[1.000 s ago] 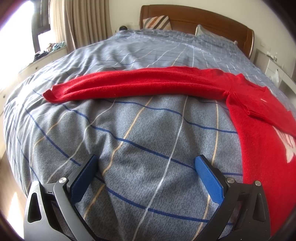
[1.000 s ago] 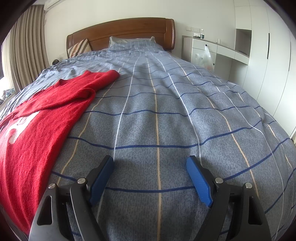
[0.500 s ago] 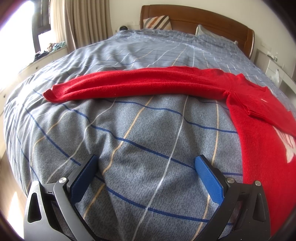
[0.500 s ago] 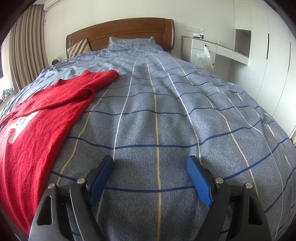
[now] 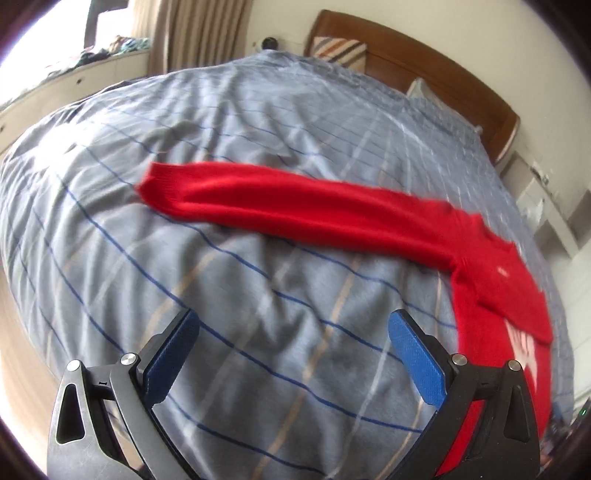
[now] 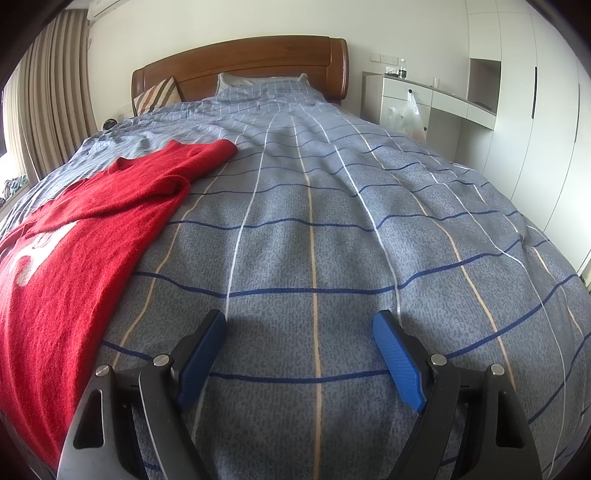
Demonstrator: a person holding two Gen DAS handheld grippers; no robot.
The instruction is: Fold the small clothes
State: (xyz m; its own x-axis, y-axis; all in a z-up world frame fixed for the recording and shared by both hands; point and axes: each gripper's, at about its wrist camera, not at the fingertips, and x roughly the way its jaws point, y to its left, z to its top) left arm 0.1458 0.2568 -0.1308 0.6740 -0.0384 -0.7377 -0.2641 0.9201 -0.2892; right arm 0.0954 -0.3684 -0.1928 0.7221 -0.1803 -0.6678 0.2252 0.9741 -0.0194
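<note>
A red knit sweater with white lettering lies flat on the bed. In the left wrist view its long sleeve (image 5: 295, 206) stretches left across the bedspread and its body (image 5: 509, 325) lies at the right. In the right wrist view the sweater (image 6: 74, 251) fills the left side, its other sleeve (image 6: 199, 155) pointing toward the headboard. My left gripper (image 5: 293, 334) is open and empty above the bedspread, short of the sleeve. My right gripper (image 6: 300, 334) is open and empty over bare bedspread, right of the sweater.
The bed has a grey-blue checked cover (image 6: 351, 229), a wooden headboard (image 6: 240, 70) and pillows (image 6: 262, 83). White cabinets (image 6: 424, 99) and a wardrobe (image 6: 535, 110) stand on the right. Curtains (image 5: 195, 33) and a cluttered window ledge (image 5: 92, 62) are on the left.
My left gripper has lifted and tilted, so the sleeve now sits farther off and the view is blurred. My right gripper has barely moved. Both stay open.
</note>
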